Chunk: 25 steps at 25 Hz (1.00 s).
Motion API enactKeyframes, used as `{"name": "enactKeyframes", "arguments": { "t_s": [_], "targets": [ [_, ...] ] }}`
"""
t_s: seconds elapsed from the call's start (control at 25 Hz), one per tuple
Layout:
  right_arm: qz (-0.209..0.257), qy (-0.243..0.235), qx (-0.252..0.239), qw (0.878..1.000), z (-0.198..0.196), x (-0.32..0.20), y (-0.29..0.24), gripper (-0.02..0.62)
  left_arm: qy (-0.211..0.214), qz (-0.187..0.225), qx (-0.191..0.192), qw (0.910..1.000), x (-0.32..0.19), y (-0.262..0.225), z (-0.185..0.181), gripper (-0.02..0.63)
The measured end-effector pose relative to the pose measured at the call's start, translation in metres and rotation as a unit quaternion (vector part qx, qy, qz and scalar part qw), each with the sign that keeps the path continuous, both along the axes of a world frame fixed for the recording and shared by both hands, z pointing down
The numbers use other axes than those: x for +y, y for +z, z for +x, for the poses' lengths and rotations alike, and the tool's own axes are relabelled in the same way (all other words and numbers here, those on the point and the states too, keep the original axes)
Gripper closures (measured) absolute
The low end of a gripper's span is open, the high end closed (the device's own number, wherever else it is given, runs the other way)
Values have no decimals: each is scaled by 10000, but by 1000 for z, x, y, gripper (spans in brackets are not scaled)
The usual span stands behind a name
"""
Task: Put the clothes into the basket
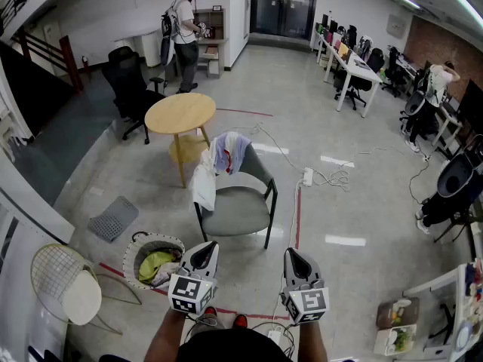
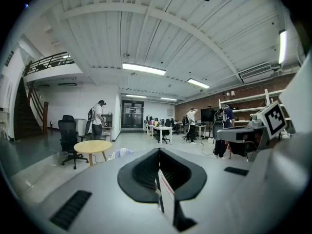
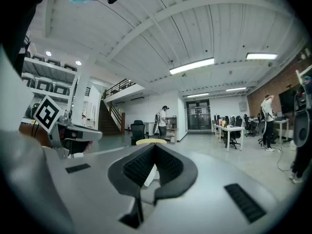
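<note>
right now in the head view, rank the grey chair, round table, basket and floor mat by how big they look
1. grey chair
2. round table, not far behind
3. basket
4. floor mat, close to the basket, which sits nearer the camera

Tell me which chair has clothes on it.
The grey armchair beside the round table: clothes hang over its back. The black office chair and the wire chair carry none.

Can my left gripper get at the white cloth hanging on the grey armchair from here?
Probably yes, after a step forward: only bare floor lies between the left gripper and the white cloth draped over the grey armchair. Its jaws are shut and must open first.
</note>
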State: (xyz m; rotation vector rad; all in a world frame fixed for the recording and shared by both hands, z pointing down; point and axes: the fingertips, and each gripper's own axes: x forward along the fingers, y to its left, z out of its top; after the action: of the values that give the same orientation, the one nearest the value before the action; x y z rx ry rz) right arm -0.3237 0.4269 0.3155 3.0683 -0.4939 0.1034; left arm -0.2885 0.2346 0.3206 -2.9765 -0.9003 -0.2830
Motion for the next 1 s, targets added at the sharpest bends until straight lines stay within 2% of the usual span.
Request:
{"name": "enactKeyframes", "arguments": {
  "t_s": [0.32,0.76,1.0],
  "targets": [
    [263,134,-52,9996,3,9,-2,568,36,27,12,10000,3,-2,0,598],
    [-28,45,-6,10000,0,14,1,568,22,7,21,10000,11,-2,-1,598],
    [40,-111,-35,9999,14,9,9,568,-134,39,-51,9999,4,7,7,598]
  ]
}}
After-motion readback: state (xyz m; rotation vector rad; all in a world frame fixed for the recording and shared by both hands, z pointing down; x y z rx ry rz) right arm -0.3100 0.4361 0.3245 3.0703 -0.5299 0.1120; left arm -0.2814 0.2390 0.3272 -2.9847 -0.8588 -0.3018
